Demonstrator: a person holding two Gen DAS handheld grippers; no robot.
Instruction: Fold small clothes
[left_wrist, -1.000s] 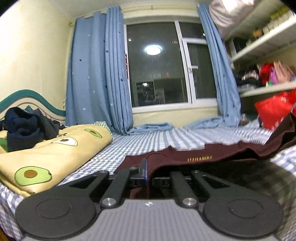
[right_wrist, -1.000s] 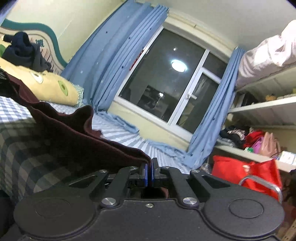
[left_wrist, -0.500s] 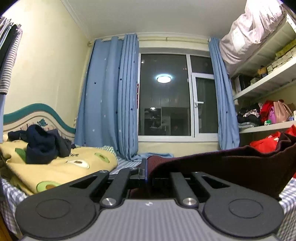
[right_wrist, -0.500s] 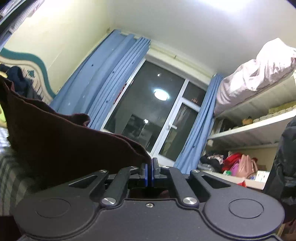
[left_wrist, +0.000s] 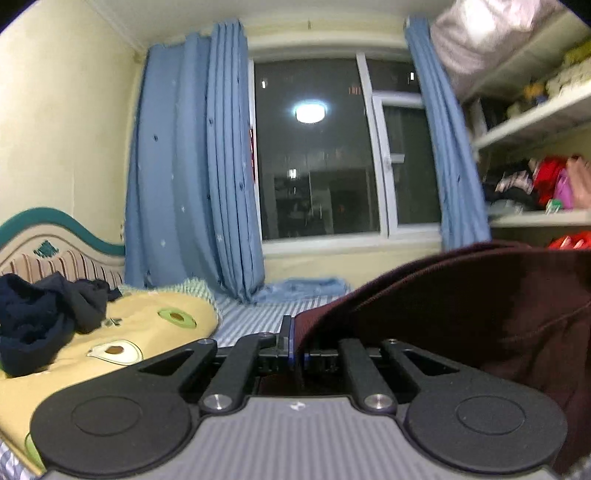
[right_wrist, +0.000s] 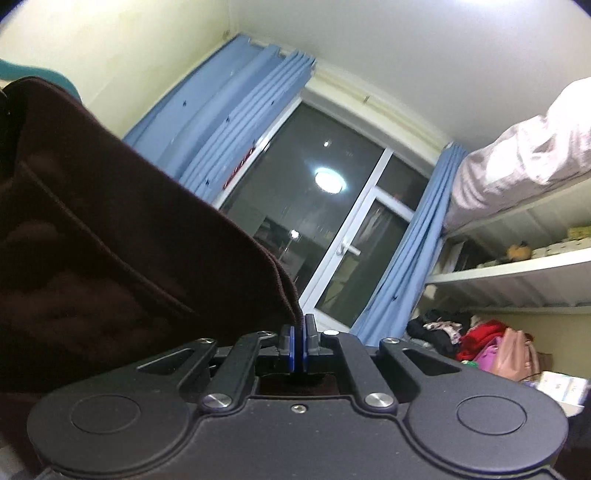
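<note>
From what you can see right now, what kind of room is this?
Most likely a bedroom: a bed headboard, an avocado-print quilt, and blue curtains at a dark window.

1. One dark maroon garment, stretched to the right of the left fingers and to the left of the right fingers.
2. Two blue curtains, left and right, ahead of the fingers.
3. One window between them.
4. One avocado-print quilt, left of the left fingers.
5. One dark navy clothes heap on it.
6. Two wall shelves visible, upper and lower.
</note>
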